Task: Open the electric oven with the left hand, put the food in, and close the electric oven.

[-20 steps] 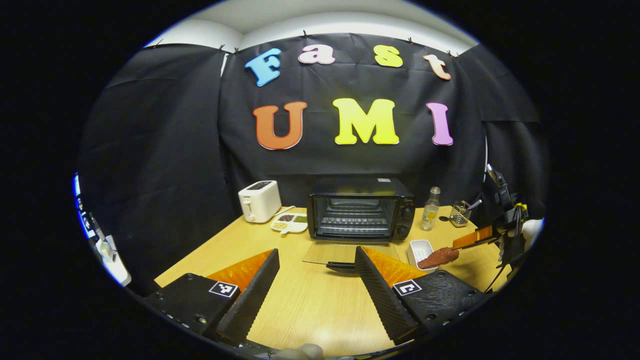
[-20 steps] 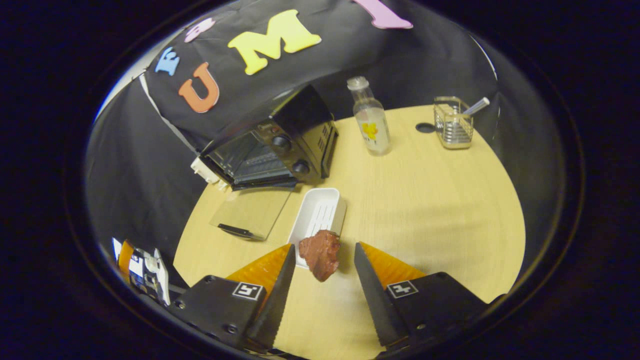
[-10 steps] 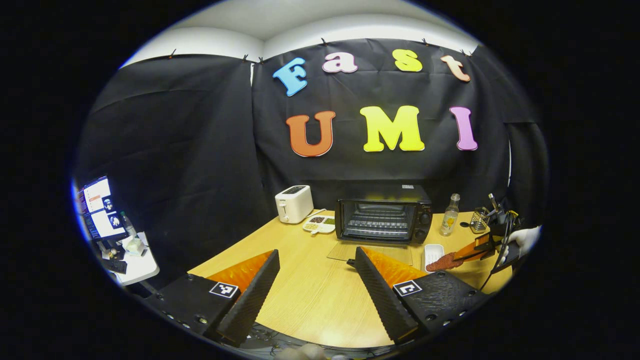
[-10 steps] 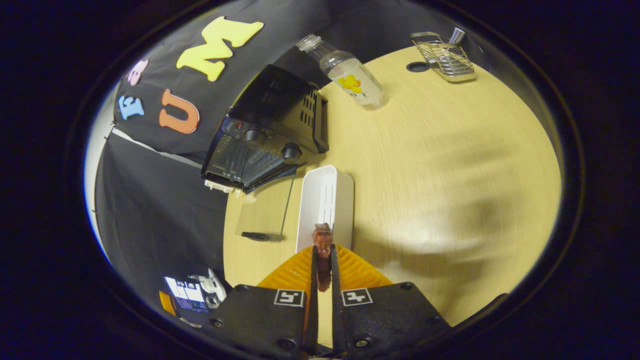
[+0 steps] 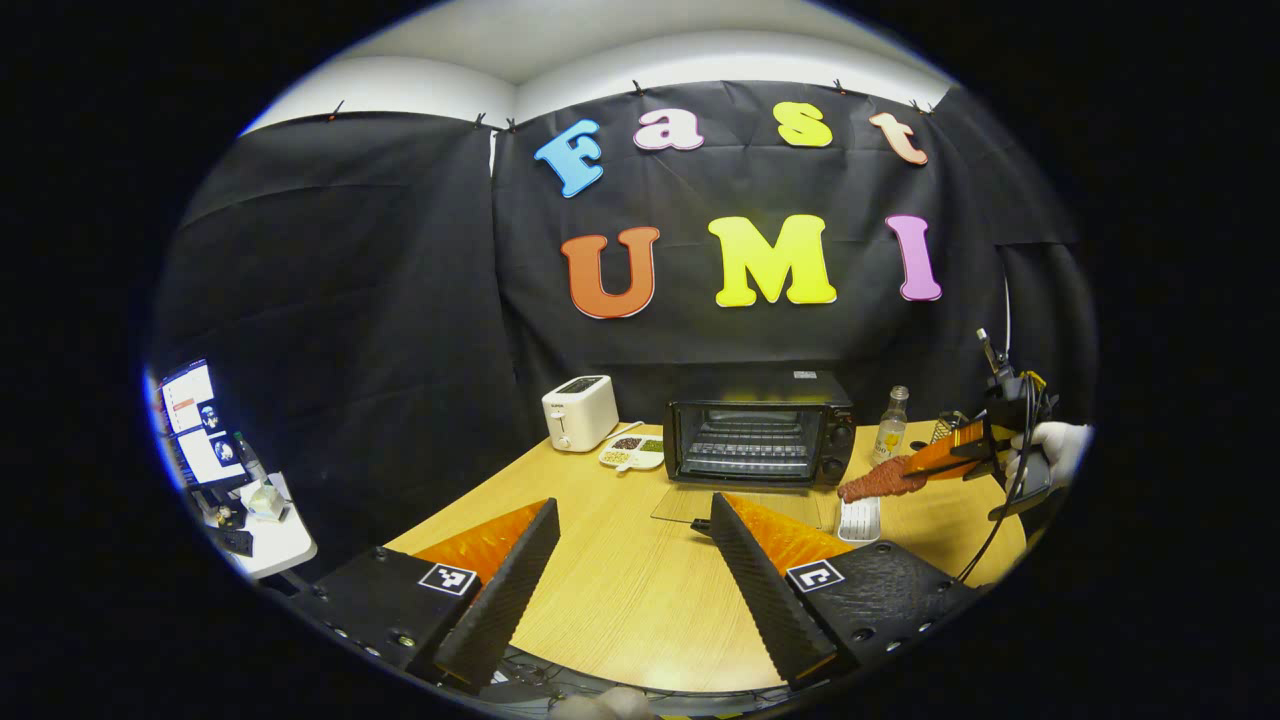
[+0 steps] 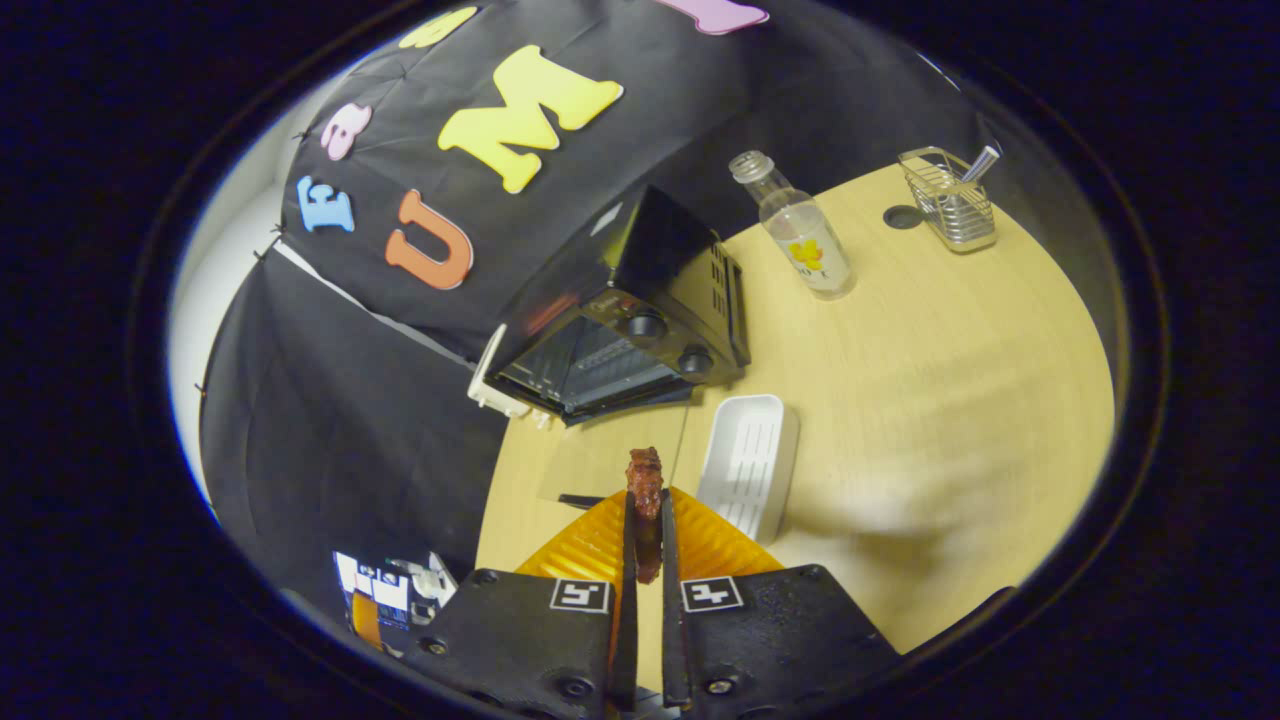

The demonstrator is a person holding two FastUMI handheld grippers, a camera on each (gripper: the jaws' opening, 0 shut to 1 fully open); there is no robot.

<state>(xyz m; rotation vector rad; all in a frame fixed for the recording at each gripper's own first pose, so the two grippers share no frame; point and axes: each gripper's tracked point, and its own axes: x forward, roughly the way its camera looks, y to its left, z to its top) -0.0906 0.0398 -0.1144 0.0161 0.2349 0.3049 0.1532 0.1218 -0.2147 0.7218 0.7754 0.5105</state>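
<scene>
Left gripper view. My left gripper (image 5: 625,560) hangs above the near part of the wooden table (image 5: 620,590), its fingers spread wide with nothing between them. The electric oven (image 5: 760,440) stands at the far side of the table against the black cloth, its glass door (image 5: 700,505) folded down flat onto the tabletop and the wire rack (image 5: 752,448) visible inside. Left of the oven I see a white toaster (image 5: 578,412) and a divided dish (image 5: 632,452); right of it, a clear bottle (image 5: 888,425). Farther off to the right, a gloved hand (image 5: 1050,450) holds my right gripper (image 5: 920,470), which carries the food (image 5: 880,482) raised clear of the white tray (image 5: 860,518), near the oven's right front corner.

Right gripper view. My right gripper (image 6: 647,540) has its fingers drawn close together and pressing on the food (image 6: 645,500), a reddish-brown piece that sticks out past the tips. Beyond it lie the open door (image 6: 610,465), the oven (image 6: 640,320), the white tray (image 6: 748,462) just beside the door, the bottle (image 6: 800,232) and a wire holder (image 6: 952,200) at the far edge.
</scene>
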